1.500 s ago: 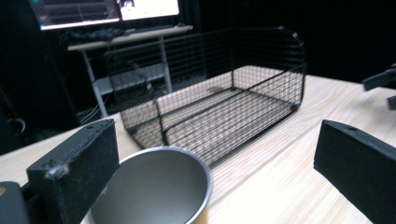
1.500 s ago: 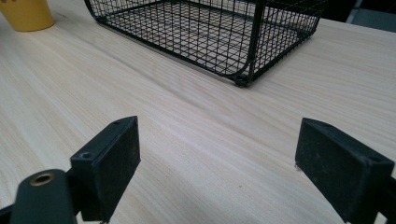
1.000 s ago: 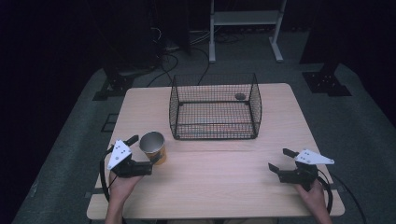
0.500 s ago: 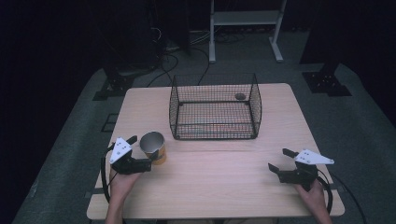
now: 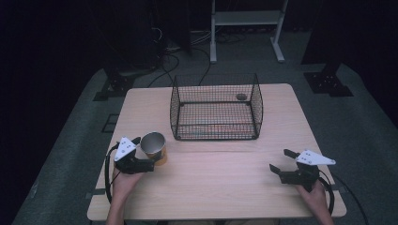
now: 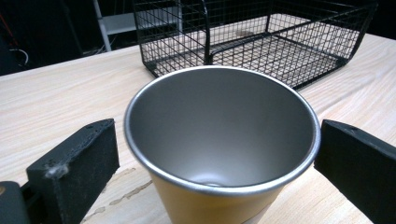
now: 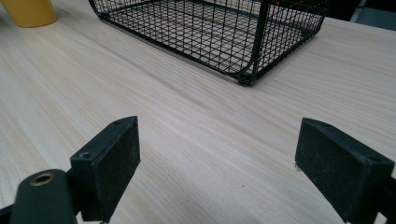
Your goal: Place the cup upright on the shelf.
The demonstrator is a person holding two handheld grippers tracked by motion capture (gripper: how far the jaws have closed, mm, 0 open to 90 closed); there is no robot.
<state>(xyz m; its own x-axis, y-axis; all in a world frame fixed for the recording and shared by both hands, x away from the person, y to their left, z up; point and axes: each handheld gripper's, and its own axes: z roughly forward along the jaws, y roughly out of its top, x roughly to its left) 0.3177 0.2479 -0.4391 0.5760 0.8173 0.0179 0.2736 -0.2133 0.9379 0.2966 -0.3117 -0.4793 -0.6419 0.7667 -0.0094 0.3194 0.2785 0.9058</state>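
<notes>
The left gripper (image 5: 141, 152) has crept slightly nearer the person; its jaws straddle the upright cup (image 6: 219, 140) without yet clamping it, just in front of the wire basket (image 5: 216, 108). A grasp looks imminent. The right gripper (image 5: 284, 161) waits agape.

The right gripper (image 7: 217, 163) has its jaws wide apart over the wooden table (image 7: 187, 140). A black wire basket (image 7: 210, 32) sits at the top, and a yellow cup (image 7: 29, 11) is in the upper left corner.
</notes>
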